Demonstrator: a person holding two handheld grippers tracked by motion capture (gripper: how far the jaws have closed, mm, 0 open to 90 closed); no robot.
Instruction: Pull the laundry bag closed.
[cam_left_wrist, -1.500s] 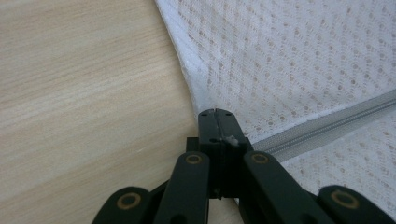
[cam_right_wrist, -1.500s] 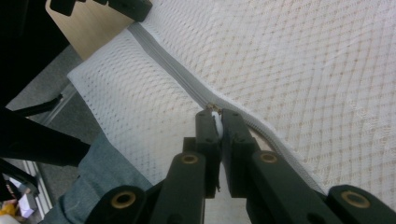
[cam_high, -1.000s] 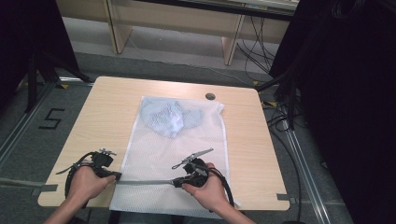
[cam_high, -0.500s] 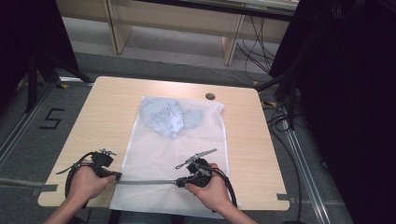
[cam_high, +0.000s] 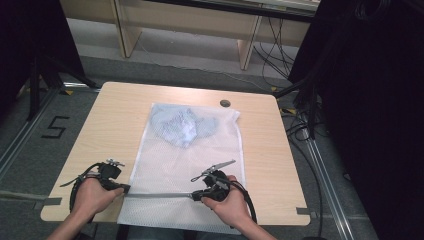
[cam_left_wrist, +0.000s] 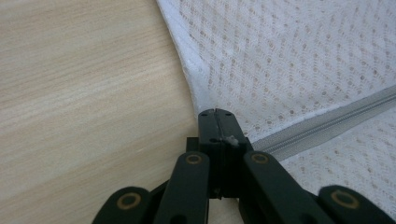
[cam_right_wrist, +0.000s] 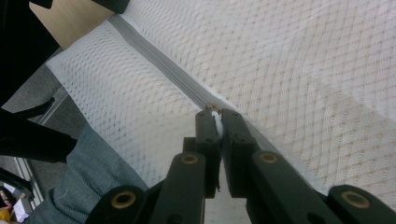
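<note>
The white mesh laundry bag (cam_high: 185, 165) lies flat on the counter (cam_high: 115, 125), its left edge clamped in the left gripper (cam_left_wrist: 215, 122)'s closed jaws as an anchor so the right gripper (cam_right_wrist: 215, 122), pinched on the zipper pull (cam_right_wrist: 215, 117), can slide it along the grey zipper (cam_high: 160, 195).

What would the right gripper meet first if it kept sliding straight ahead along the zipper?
Likely the left gripper, shut on the mesh laundry bag at the far end of the zipper. The right gripper, shut on the zipper pull, points along that line.
</note>
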